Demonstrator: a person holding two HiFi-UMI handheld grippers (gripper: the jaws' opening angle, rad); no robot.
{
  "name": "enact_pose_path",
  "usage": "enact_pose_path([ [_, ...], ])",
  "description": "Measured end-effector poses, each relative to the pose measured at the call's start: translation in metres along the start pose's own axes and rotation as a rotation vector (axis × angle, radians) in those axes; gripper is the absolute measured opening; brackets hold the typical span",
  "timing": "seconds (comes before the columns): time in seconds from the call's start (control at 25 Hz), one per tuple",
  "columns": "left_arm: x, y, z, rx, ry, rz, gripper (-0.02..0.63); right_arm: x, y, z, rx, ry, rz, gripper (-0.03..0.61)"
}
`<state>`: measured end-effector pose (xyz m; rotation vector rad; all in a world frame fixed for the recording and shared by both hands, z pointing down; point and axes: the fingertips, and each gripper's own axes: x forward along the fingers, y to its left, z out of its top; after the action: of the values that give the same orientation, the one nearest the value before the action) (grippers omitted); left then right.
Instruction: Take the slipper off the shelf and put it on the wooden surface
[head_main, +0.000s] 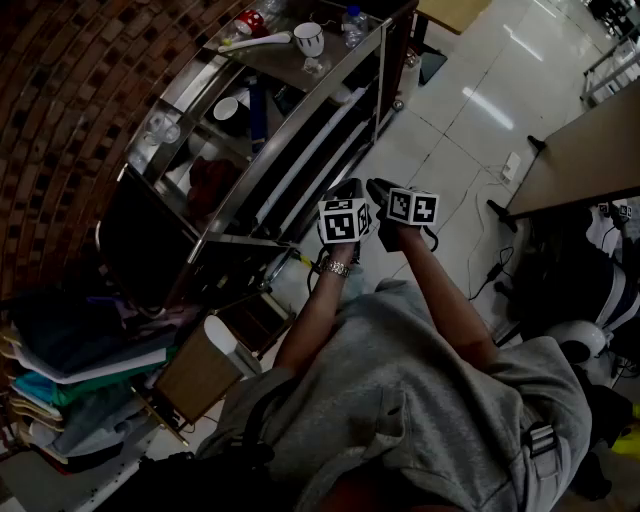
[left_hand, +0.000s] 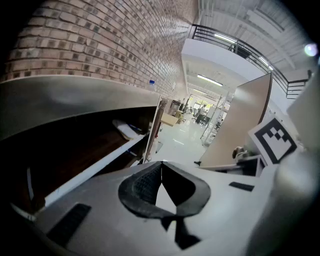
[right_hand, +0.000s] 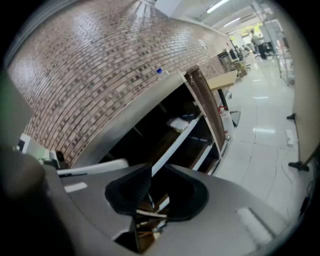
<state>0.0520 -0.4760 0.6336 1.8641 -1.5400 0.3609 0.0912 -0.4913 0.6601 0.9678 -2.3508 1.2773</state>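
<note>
I am facing a metal shelf unit (head_main: 300, 140) set against a brick wall. A pale, flat thing that may be the slipper (left_hand: 126, 129) lies on a dark inner shelf; it also appears in the right gripper view (right_hand: 181, 123). The head view does not let me pick it out. My left gripper (head_main: 350, 188) and right gripper (head_main: 380, 190) are held side by side in the air in front of the unit, well short of that shelf. The left gripper's (left_hand: 160, 164) jaw tips meet with nothing in them. My right gripper (right_hand: 150, 170) is all but closed and also empty.
The top shelf carries a cup (head_main: 309, 39), bottles (head_main: 352, 25) and small items. A brown wooden board (head_main: 198, 377) with a white object (head_main: 222, 340) on it lies low at the left, beside stacked cloth (head_main: 70, 390). A tan table (head_main: 590, 150) stands to the right, on the tiled floor (head_main: 470, 90).
</note>
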Motion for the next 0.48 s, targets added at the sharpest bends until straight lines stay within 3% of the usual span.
enact_pose_path([
  [0.16,0.037,0.034,0.051,0.040,-0.009,0.020,0.005,0.042,0.000,0.065,0.008,-0.062,-0.038,0.111],
  [0.32,0.064,0.054,0.071,0.013,0.011,0.020,0.005,0.072,-0.004,0.082,-0.124,0.004,-0.108,0.107],
  [0.48,0.075,0.063,0.086,-0.003,0.010,0.021,0.005,0.092,-0.013,0.102,-0.124,0.023,-0.118,0.065],
])
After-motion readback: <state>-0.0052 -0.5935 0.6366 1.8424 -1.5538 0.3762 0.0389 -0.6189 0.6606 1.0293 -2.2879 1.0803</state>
